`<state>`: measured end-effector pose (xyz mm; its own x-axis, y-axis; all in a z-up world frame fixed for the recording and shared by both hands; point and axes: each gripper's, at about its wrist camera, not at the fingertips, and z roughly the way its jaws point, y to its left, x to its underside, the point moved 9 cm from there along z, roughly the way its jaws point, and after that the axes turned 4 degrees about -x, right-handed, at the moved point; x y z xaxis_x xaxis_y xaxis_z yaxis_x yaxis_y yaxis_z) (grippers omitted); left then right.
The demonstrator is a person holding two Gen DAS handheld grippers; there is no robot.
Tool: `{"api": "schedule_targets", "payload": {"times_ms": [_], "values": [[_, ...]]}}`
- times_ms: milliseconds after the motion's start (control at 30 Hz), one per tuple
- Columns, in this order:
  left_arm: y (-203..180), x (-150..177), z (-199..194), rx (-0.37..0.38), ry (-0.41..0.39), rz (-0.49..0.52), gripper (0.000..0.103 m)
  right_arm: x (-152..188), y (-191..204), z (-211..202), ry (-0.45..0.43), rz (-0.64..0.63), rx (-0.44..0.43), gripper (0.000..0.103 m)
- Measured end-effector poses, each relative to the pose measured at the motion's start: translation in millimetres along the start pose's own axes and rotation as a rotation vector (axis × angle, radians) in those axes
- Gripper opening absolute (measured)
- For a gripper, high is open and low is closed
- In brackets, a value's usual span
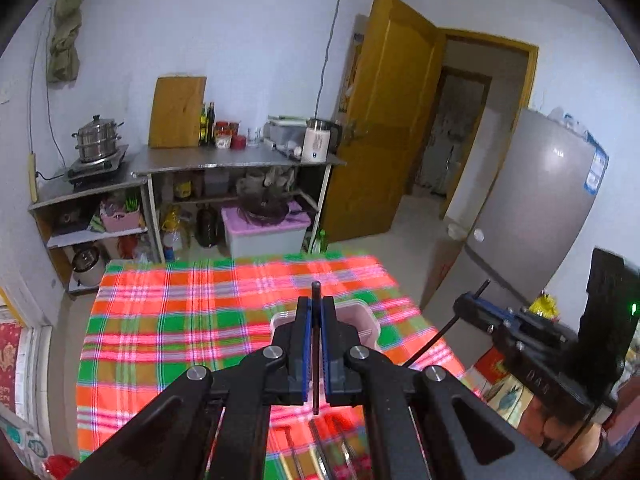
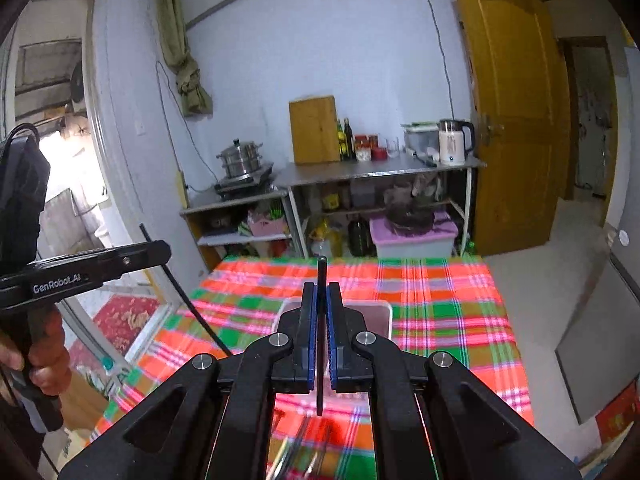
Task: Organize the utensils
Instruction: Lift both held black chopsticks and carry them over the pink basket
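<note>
Between your left gripper's [image 1: 316, 304] blue pads [image 1: 307, 332] sits a thin black chopstick [image 1: 315, 344], pinched upright with its tip poking above the fingertips and its lower end hanging below them. Your right gripper [image 2: 321, 292] is clamped the same way on a second black chopstick [image 2: 320, 336], also standing nearly vertical between its blue pads [image 2: 331, 332]. From the left wrist view you can see the right gripper off to the side, with its chopstick slanting down across it; from the right wrist view the left gripper and your left hand [image 2: 46, 360] appear at the left edge.

Just beyond and below both sets of fingers lies a pale pinkish plastic container [image 1: 362, 316], open-topped, resting on the plaid tablecloth [image 1: 180, 320] of orange, green and pink. Near the bottom edge, blurred metal utensils [image 1: 320, 448] lie on the cloth; you cannot tell their kind.

Across the room stand a steel counter [image 1: 224, 158] with a steamer pot [image 1: 96, 138], a cutting board [image 1: 178, 112] and a kettle [image 1: 318, 140], beside a wooden door [image 1: 384, 120] and a grey fridge [image 1: 536, 208].
</note>
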<state>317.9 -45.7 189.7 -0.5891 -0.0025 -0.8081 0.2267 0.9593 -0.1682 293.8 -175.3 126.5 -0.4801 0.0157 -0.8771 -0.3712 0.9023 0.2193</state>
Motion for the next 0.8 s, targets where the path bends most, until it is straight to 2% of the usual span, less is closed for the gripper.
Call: {"api": "schedule_targets", "payload": {"times_ms": [167,367,800], "values": [[1.0,-22.2,12.3,0.002,-0.024,-0.014,0.004,-22.1,-1.8,5.8,-0.048,0.017,-0.011,0.004],[10.6,-21.0,43.6,0.005,-0.002,-0.039,0.004,-31.8,-12.5,27.3,-0.062,0.046,-0.011,0.004],[40.6,25.1,111.5,0.015,0.091,-0.109,0.004,16.3,-31.1,89.7,0.029,0.112,-0.007,0.004]]}}
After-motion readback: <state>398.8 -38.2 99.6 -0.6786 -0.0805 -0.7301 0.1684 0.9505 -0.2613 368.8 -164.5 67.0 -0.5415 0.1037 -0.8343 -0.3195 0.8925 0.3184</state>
